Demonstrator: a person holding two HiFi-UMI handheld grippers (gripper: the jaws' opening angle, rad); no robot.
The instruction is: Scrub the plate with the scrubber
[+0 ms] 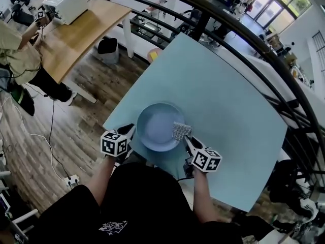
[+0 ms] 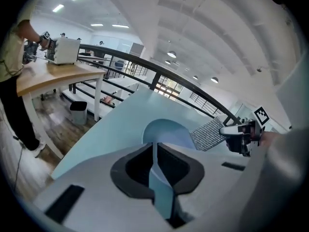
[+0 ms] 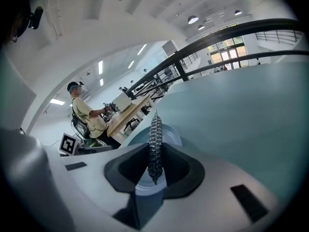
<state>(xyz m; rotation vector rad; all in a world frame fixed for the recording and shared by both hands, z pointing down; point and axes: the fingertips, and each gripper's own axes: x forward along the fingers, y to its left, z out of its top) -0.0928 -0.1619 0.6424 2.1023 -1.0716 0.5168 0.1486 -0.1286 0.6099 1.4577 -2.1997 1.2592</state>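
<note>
My left gripper [image 1: 130, 132] is clamped on the near-left rim of the plate [image 1: 157, 126]. In the left gripper view the thin blue edge of the plate [image 2: 166, 132] runs straight down between the closed jaws of the left gripper [image 2: 155, 153]. My right gripper [image 1: 186, 138] is pinched on the scrubber [image 1: 181, 131], holding it at the plate's right rim.

Both forearms come up from the bottom of the head view. The left gripper angles in towards the plate from the left and the right gripper from the right, marker cubes facing up.

The plate is round, pale blue and shallow. It sits on the light blue table [image 1: 223, 95], close to its near edge. The scrubber is a silvery mesh pad.

Through the right gripper view the scrubber [image 3: 155, 144] is edge-on, a narrow upright strip of steel coils nipped between the jaws of the right gripper [image 3: 154, 164], with the plate [image 3: 172, 135] just behind it.

The left gripper view gives me its flat side instead. The scrubber [image 2: 206, 134] is a square of mesh over the plate's right side, gripped by the right gripper [image 2: 231, 131].

Only the head view shows the wooden table [image 1: 76, 29] off to the left, with a person [image 1: 15, 52] beside it.
</note>
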